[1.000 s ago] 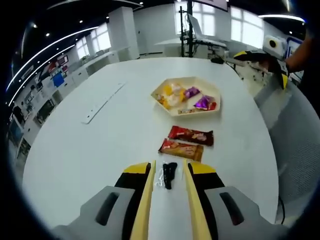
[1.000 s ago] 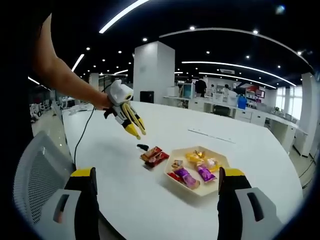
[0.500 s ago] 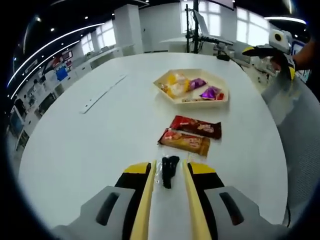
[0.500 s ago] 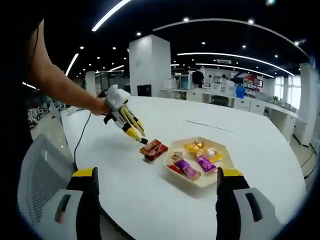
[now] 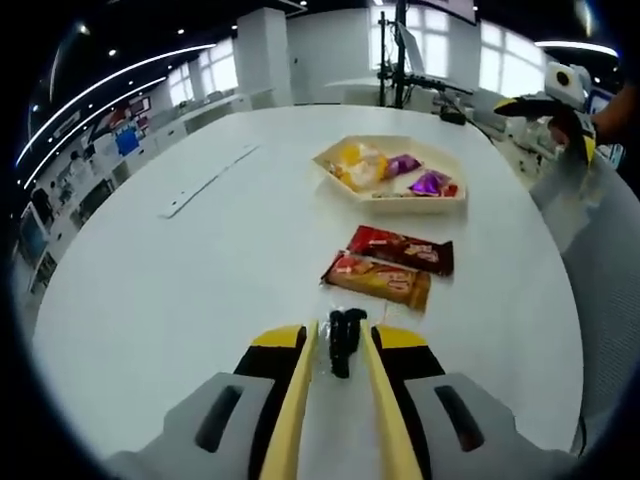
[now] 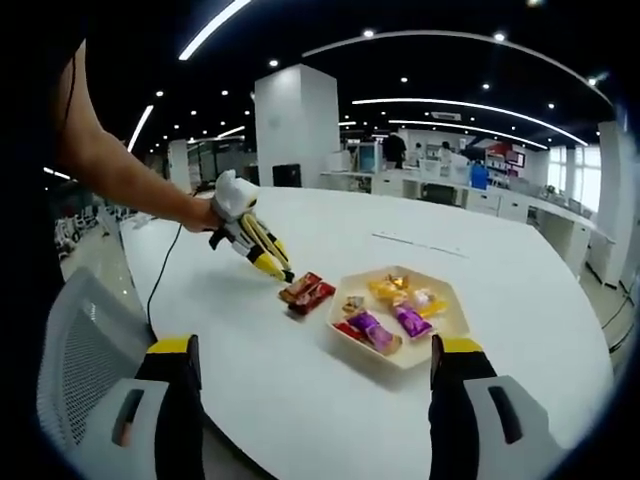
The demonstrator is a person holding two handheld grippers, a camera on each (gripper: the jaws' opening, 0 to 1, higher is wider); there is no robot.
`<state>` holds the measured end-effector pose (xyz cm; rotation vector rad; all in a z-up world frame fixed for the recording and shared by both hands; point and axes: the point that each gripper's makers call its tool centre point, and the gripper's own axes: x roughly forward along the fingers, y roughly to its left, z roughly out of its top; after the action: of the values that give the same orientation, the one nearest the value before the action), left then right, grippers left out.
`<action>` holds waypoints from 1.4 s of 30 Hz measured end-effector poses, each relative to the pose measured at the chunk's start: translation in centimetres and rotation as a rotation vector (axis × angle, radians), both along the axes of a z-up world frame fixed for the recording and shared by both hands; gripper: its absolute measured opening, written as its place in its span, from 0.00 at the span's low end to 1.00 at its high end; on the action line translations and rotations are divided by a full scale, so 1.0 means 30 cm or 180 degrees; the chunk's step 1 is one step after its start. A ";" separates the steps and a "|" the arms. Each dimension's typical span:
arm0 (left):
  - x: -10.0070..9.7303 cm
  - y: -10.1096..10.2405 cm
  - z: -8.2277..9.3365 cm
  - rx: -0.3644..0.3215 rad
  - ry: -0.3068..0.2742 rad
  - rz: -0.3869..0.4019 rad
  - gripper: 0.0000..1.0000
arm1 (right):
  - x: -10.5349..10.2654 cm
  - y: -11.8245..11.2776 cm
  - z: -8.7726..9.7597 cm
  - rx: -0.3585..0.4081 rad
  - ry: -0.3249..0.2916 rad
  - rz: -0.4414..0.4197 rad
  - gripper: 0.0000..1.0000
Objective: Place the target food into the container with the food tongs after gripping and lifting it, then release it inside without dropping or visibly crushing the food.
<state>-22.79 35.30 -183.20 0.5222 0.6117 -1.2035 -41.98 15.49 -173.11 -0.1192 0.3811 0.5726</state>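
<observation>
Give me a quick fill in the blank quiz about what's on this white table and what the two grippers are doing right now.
1. The tray holding wrapped candies has ____ sides.
2. Between the tray and the left gripper lie ____ wrapped snack bars side by side.
3. The small black item lies between the jaws of the ____ gripper.
4. The right gripper has its jaws wide ____, off the table's near edge.

Missing words: six; two; left; open
</observation>
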 end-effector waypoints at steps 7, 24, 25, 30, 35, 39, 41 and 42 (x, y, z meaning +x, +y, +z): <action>-0.017 -0.022 0.004 0.0055 0.0002 -0.0050 0.18 | -0.002 -0.001 -0.001 0.0009 0.0018 -0.0004 0.92; -0.031 0.037 0.101 0.0033 0.0089 0.0120 0.17 | -0.003 -0.004 -0.005 -0.0033 0.0039 -0.0003 0.88; -0.031 0.039 0.121 -0.0012 0.0135 0.0149 0.17 | -0.003 -0.006 -0.008 -0.0056 0.0046 -0.0006 0.88; -0.025 0.054 0.181 -0.0033 0.0151 0.0186 0.17 | 0.000 -0.011 -0.006 -0.0070 0.0024 -0.0025 0.90; -0.010 0.054 0.260 0.0023 0.0133 0.0090 0.17 | -0.001 -0.005 -0.005 -0.0055 0.0013 -0.0003 0.92; 0.010 0.054 0.332 0.0081 0.0085 0.0004 0.17 | 0.008 -0.006 0.010 -0.0060 -0.0082 -0.0008 1.00; 0.023 0.055 0.374 0.0081 0.0077 -0.0009 0.17 | 0.002 -0.001 0.009 -0.0026 -0.0047 0.0012 1.00; 0.028 0.053 0.392 0.0074 0.0055 -0.0010 0.17 | 0.003 -0.002 0.006 -0.0039 -0.0038 0.0010 1.00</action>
<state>-21.94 36.90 -171.44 0.5331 0.6404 -1.2062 -41.89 15.43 -172.94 -0.1349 0.3730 0.5725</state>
